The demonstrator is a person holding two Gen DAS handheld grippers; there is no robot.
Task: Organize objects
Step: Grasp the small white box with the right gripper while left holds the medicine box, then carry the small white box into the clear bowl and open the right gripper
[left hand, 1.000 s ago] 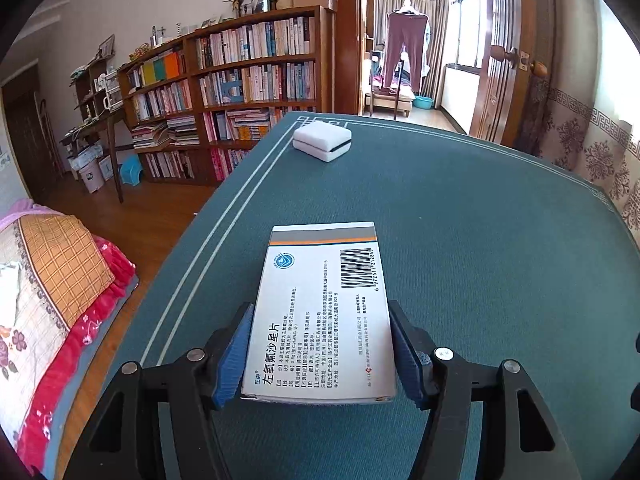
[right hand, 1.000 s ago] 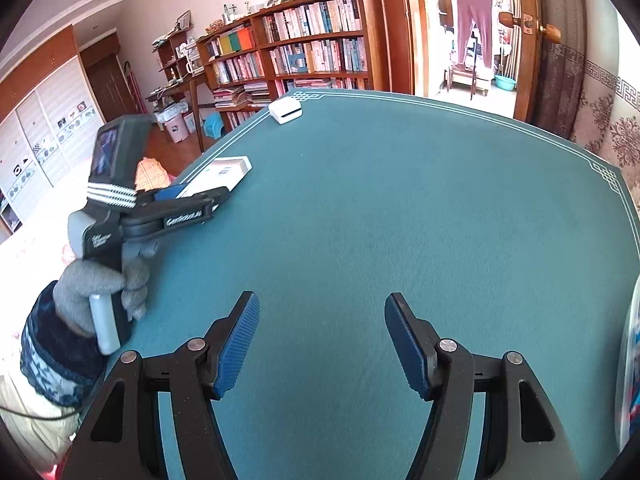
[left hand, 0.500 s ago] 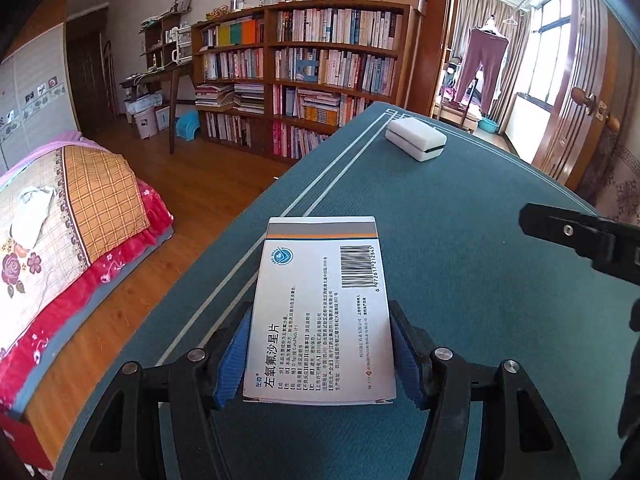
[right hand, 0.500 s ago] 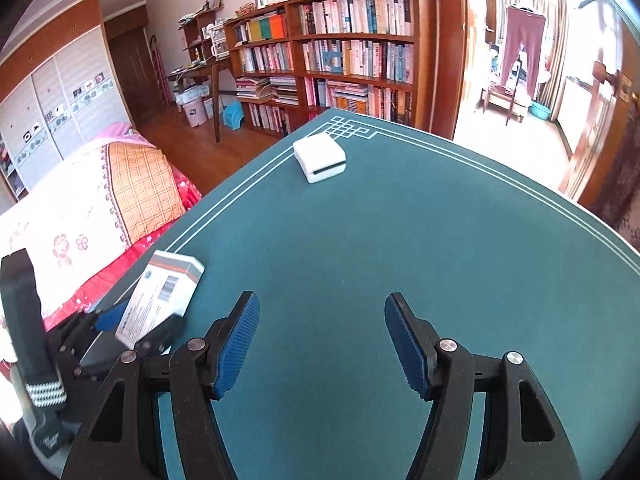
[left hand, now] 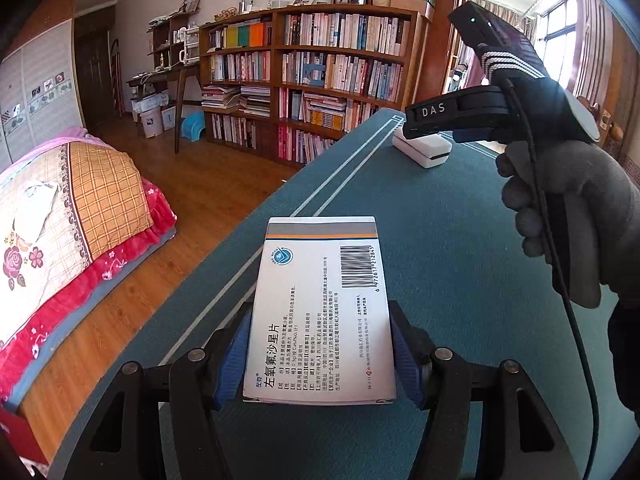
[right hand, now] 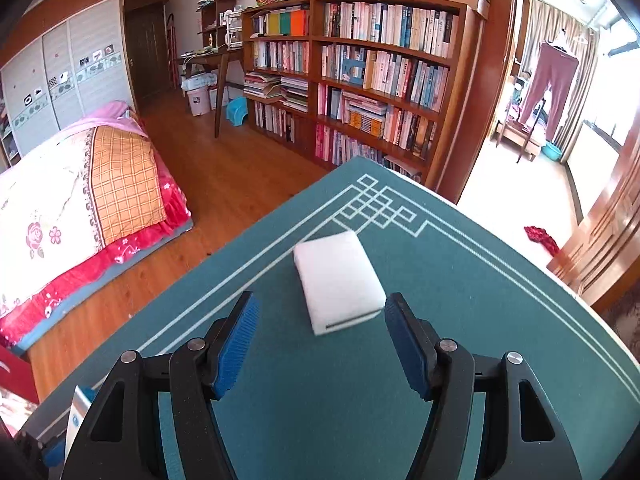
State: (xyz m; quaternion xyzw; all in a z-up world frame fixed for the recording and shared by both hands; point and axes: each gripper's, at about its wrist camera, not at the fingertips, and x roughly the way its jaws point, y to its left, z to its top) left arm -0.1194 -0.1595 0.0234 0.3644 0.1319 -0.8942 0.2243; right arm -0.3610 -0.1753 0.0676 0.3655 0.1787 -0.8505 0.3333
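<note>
A white medicine box with a barcode and printed text sits between the blue pads of my left gripper, which is shut on its two long sides just above the teal table. One corner of that box shows at the bottom left of the right wrist view. A small white case lies near the table's far corner. My right gripper is open around the case's near end, pads not touching it. In the left wrist view the right gripper hangs over the white case, held by a grey-gloved hand.
The table's left edge drops to a wooden floor. A bed with a pink and orange cover stands at the left. A tall bookshelf lines the far wall, and a doorway opens at the right.
My right gripper has swept across the table to the far corner and now frames the white case. The left gripper rolled slightly and still holds the medicine box.
</note>
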